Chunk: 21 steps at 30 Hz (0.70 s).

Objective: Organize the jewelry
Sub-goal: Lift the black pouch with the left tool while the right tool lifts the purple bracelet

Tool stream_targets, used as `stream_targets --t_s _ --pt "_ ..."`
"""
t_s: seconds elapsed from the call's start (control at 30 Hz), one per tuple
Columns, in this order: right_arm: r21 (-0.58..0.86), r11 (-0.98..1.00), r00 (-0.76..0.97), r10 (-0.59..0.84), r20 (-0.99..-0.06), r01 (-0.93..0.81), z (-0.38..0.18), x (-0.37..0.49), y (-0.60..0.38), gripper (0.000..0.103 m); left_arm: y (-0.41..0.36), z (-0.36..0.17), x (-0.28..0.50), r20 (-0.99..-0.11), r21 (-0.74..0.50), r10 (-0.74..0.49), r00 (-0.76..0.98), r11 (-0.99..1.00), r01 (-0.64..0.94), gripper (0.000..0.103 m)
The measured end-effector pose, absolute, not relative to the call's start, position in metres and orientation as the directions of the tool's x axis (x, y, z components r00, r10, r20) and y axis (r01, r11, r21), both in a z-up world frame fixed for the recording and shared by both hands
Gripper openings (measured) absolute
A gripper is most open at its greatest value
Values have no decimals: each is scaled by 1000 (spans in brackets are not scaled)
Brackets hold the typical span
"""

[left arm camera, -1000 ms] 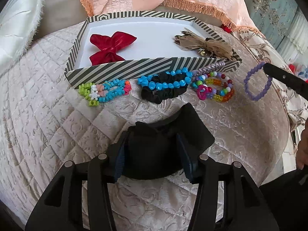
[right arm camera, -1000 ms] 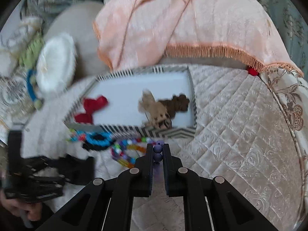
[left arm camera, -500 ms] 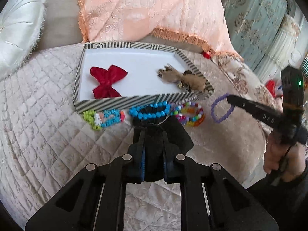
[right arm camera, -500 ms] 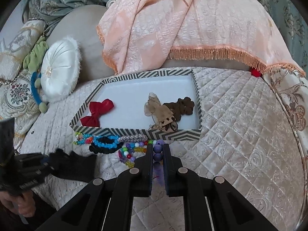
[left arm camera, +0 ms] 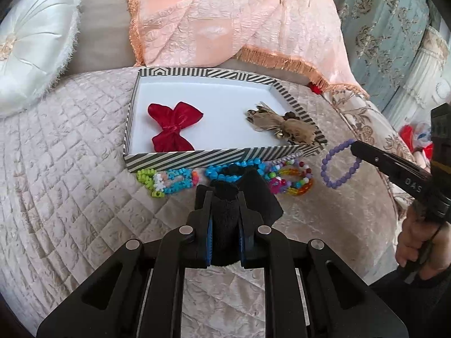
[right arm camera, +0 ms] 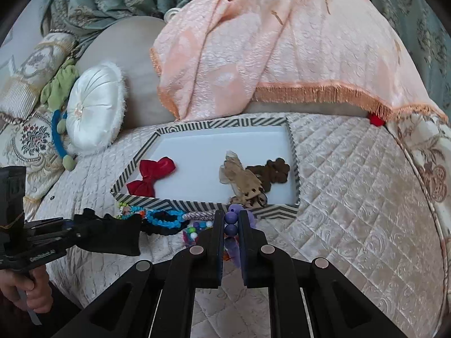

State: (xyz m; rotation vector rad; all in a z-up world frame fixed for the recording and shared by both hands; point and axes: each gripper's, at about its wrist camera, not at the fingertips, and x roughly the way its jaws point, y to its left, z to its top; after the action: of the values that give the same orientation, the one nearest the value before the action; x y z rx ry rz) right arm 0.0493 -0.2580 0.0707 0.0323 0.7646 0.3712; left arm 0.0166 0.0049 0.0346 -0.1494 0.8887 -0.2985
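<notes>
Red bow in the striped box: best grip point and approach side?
Grip the red bow at its pinched centre knot, coming from above with fingers straddling the narrow waist. It lies flat on the white floor of the striped box, near the left wall, so a side approach looks blocked. The wings are wide and floppy. Both grippers are full now.

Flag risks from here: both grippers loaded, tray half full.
1. The purple bead bracelet hangs from the right gripper by only a few beads; a swing could slip it loose.
2. The left gripper holds a bulky black fabric piece low over the blue bead bracelet; it might drag it.
</notes>
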Motion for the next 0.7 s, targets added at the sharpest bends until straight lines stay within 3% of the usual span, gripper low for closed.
stream_targets --t_s 0.7 --pt "136 935 650 327 -685 -327 66 49 -250 8 6 35 17 -748 -239 -303 591 953 187 12"
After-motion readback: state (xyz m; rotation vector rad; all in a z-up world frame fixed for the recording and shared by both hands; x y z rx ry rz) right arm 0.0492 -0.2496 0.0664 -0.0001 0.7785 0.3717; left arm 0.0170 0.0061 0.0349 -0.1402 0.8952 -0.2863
